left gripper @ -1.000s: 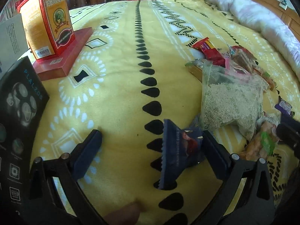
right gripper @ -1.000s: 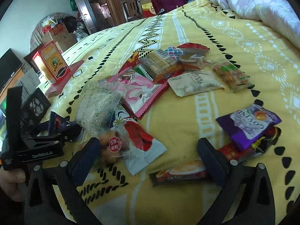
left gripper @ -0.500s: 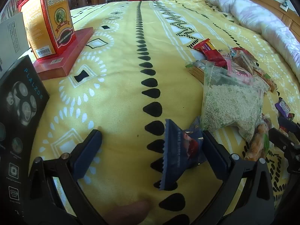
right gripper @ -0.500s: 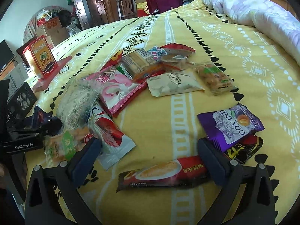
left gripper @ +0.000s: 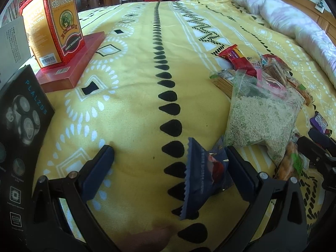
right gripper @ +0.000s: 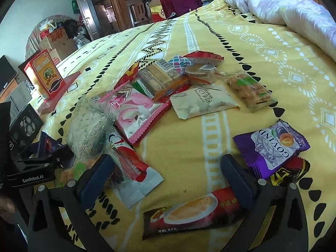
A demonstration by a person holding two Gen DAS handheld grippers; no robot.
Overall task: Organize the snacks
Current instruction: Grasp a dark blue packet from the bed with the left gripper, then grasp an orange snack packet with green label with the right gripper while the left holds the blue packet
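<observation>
- Yellow bedspread (left gripper: 136,67) with black teardrop rows and white patterns covered the bed where the snacks lay; a rumpled pale quilt (right gripper: 283,6) sat along the far right edge
- Left gripper (left gripper: 170,159) hovered low over the bedspread with its jaws spread wide; a dark blue snack packet (left gripper: 201,178) with a serrated edge leaned against the inner face of its right finger, tilted on edge, not clamped from both sides
- Just beyond that packet lay a clear bag of pale grains (left gripper: 258,121), and behind it the main heap of wrappers
- Right gripper (right gripper: 166,168) was also spread wide, holding nothing, above bare bedspread near the heap
- Between and below its fingers lay a long red coffee-drink sachet (right gripper: 193,212); its right finger sat just beside a purple Govind packet (right gripper: 273,145) lying on a black packet (right gripper: 294,174)
- Its left finger rested near a red and white packet (right gripper: 134,172)
- Farther out: a pink packet (right gripper: 136,111), a cream packet (right gripper: 199,103), a clear pack of biscuits (right gripper: 250,90) and stacked cracker packs (right gripper: 161,77)
- Well apart at the left, an upright orange and red box (left gripper: 54,25) stood on a flat red box (left gripper: 71,63), near a black carton (left gripper: 21,142)
</observation>
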